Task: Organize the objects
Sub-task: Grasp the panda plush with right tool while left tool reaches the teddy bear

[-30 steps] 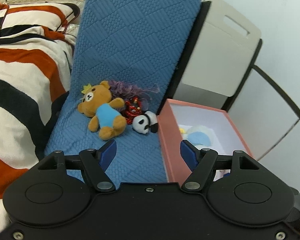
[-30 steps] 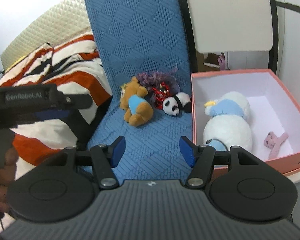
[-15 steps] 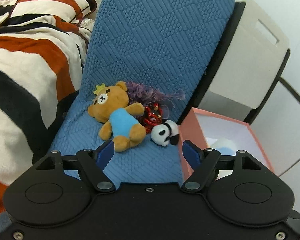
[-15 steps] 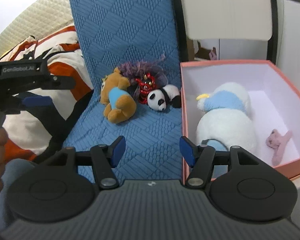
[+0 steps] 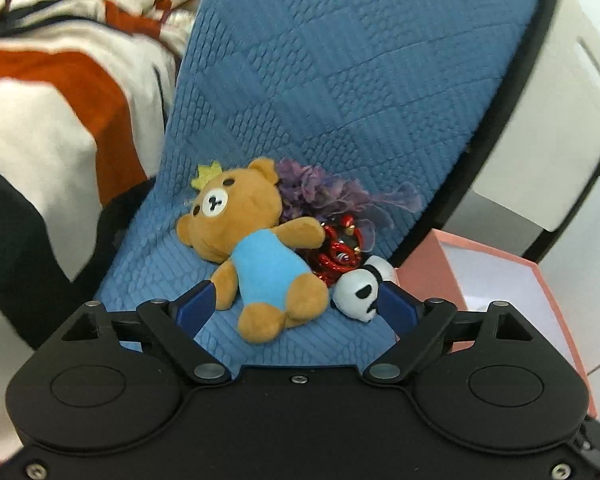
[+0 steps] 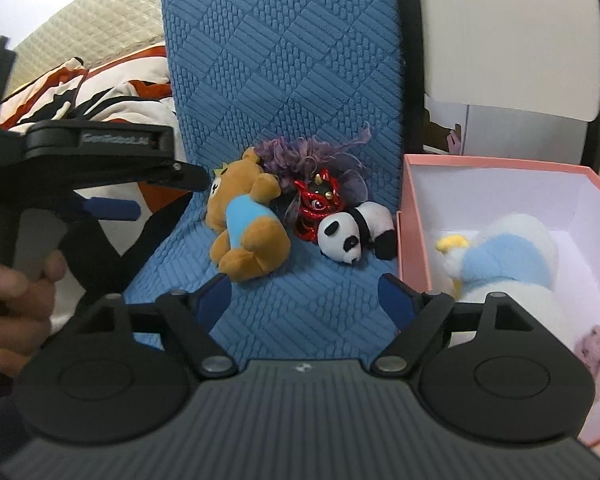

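A brown teddy bear [image 5: 256, 248] in a blue shirt lies on the blue quilted cushion [image 5: 340, 100]. Beside it lie a purple fuzzy thing [image 5: 324, 192], a red lion ornament [image 5: 340, 254] and a small panda [image 5: 360, 288]. My left gripper [image 5: 296, 304] is open, its fingers either side of the bear's legs, just short of them. My right gripper [image 6: 306, 296] is open and empty, nearer than the bear [image 6: 244, 232] and panda [image 6: 352, 232]. A pink box [image 6: 500, 168] on the right holds a white and blue plush [image 6: 504, 256] and a pink clip [image 6: 596, 344].
A striped orange, black and white blanket [image 5: 40, 100] lies left of the cushion. A white board [image 6: 500, 32] in a black frame stands behind the box. The left gripper's body and the hand holding it [image 6: 16, 280] show at the left of the right wrist view.
My left gripper has moved forward and left toward the bear, which now sits between its fingers. My right gripper has come closer to the toys. Both stay open.
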### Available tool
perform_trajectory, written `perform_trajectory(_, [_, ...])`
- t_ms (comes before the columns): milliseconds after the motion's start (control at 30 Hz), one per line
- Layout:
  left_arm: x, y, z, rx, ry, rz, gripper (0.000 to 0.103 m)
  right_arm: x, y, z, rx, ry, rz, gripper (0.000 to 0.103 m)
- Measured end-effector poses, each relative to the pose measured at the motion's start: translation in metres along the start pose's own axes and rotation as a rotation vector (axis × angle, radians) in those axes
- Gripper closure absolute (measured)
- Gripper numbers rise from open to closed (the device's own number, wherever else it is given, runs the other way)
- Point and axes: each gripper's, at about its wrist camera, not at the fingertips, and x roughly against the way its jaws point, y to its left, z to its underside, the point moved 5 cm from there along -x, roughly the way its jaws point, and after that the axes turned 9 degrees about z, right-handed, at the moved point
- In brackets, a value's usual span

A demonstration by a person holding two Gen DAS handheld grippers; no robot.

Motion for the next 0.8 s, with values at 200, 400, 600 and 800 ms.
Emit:
perform_trajectory(200, [-0.035, 0.022, -0.005, 0.041, 0.042, 0.026, 0.016, -0.026, 0.007, -0.006, 0.025, -0.018, -0.013, 0.022])
perform_trajectory(400, [-0.073, 0.041, -0.005, 0.079, 0.118, 0.011, 0.016, -0.062, 0.012, -0.02, 0.091, -0.002, 0.038, 0.031])
perform_trajectory(600, [-0.098, 0.05, -0.011, 0.102, 0.16, 0.012, 0.016, -0.097, 0.012, -0.028, 0.114, 0.043, 0.06, 0.032])
perform_trajectory(800, [-0.12, 0.055, -0.014, 0.128, 0.21, 0.016, 0.016, -0.13, 0.02, -0.036, 0.18, 0.076, 0.082, 0.041])
